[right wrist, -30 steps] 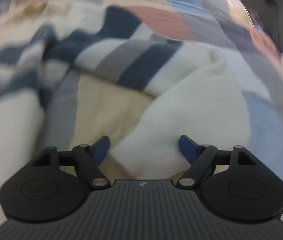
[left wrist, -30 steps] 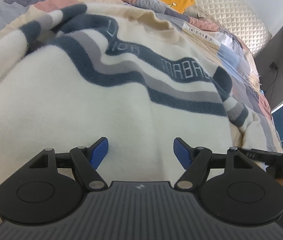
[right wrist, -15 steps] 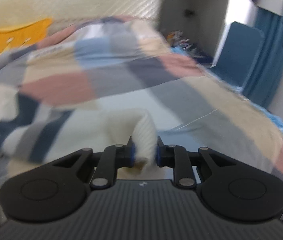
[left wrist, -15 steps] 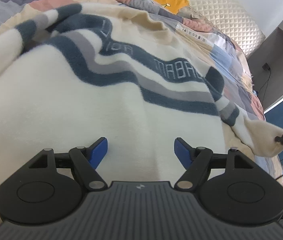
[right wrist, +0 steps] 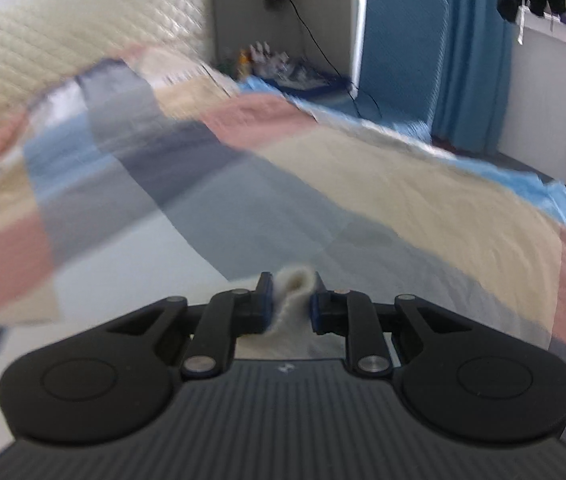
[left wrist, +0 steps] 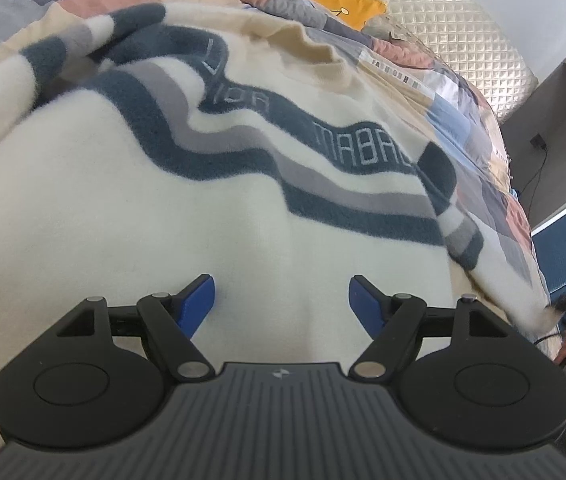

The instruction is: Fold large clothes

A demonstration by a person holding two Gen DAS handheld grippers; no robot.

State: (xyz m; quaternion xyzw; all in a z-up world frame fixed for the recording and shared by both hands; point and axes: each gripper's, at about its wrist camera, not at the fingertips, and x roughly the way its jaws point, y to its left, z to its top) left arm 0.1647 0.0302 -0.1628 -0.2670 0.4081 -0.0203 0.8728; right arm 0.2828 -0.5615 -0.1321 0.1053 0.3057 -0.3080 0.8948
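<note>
**Right gripper pinches the cuff, left one open over the sweater**

The sweater (left wrist: 131,208) lies spread on the quilt (left wrist: 479,128). The left gripper (left wrist: 282,298) has its jaws wide apart, with the cream body between them and the stripes toward 12 o'clock. The right gripper (right wrist: 291,300) is closed on the cuff (right wrist: 293,296), which is bunched between its jaws.

You face a fuzzy, matt knit sweater (left wrist: 131,216) on a smooth patchwork cloth bedspread (right wrist: 423,184). Your right gripper (right wrist: 290,300) is matt black plastic; the headboard (left wrist: 463,28) looks quilted.
</note>
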